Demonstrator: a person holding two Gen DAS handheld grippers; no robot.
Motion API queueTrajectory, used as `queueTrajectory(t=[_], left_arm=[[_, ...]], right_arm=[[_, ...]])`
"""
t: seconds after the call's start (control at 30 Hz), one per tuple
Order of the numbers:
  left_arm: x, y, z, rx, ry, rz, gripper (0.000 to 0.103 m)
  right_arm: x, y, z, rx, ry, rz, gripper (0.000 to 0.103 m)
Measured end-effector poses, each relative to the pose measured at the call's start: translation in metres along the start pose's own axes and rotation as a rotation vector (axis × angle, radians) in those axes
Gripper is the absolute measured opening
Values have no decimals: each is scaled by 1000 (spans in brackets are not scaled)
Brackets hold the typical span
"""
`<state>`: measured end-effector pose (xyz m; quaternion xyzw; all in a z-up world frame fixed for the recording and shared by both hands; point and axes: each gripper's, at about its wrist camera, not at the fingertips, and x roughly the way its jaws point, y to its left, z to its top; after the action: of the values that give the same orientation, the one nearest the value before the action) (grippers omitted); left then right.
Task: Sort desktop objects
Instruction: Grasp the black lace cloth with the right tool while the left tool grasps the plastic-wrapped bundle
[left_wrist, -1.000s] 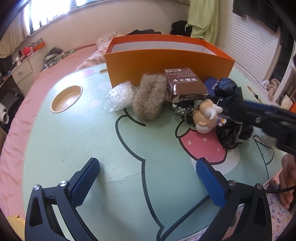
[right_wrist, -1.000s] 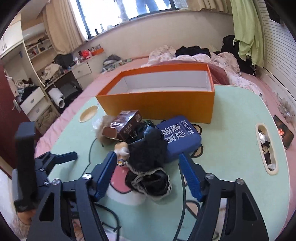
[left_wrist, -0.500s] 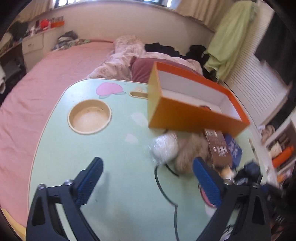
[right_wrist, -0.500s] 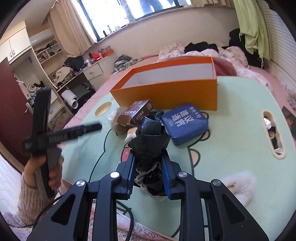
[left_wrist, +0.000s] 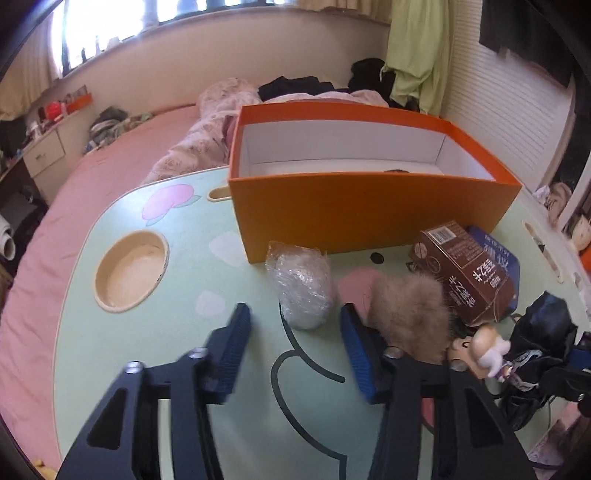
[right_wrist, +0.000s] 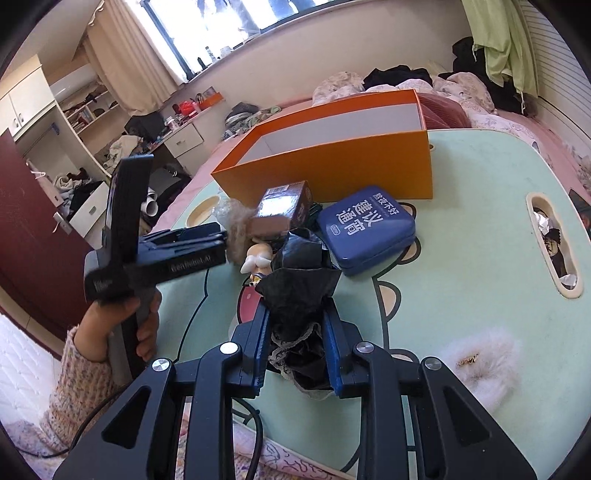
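two hand-held grippers angled down: right hand-held gripper (right_wrist: 295, 350) clamping black cloth (right_wrist: 299, 295), left hand-held gripper (left_wrist: 295, 354) closing, empty

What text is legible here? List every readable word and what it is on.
"建议通宵": large white characters on the blue tin.
"熬夜不好": smaller line on the same tin lid.
Brown carton: white characters and a barcode, too distorted to read.
Left hand-held gripper: white lettering on its side, too blurred to read.
White fluffy item: gold tag, too small.

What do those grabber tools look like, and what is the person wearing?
Each gripper, right and left, has black angular arms with silver bolts and blue ribbed pads. The left bears faint white lettering. The hand wears a pale speckled knit sleeve.
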<state>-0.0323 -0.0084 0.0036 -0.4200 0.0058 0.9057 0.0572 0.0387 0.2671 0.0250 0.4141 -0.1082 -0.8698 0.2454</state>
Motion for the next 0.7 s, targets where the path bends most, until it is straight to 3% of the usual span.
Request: queueTrajectory(t=[0.07,0.13,0.27,0.33,0.37,0.4,0.43,0.53,0.63,0.67,0.7], left_arm=[[-3,9,3,-53,-9,-56,9],[-7,20,5,-98,-20,-114,9],[-8,24,4,-88,-22,-97,9],[-1,24,5,-102,19,-81,30],[-1,27,7,-129,10,-66,59],[-1,29,7,-147,-1,-56,81],[-1,31,10,-162,-20,-58,82],[4,30,20,-150,-27,-88,78],[14,25,23,-124,-1,-59,38],[14,25,21,-117,-6,-42,29],[13,25,19,-118,-5,-33,27]], right_arm=[[0,0,0,2,1,1,27],[-1,0,0,6,2,3,28],[0,0,0,10,5,6,28],[0,1,-1,6,7,6,28],[0,1,0,5,7,6,28],[0,2,-1,4,7,6,28],[0,1,0,4,8,6,28],[1,1,0,6,9,7,28],[1,0,0,5,10,8,28],[2,0,0,5,10,8,28],[2,0,0,6,10,7,28]])
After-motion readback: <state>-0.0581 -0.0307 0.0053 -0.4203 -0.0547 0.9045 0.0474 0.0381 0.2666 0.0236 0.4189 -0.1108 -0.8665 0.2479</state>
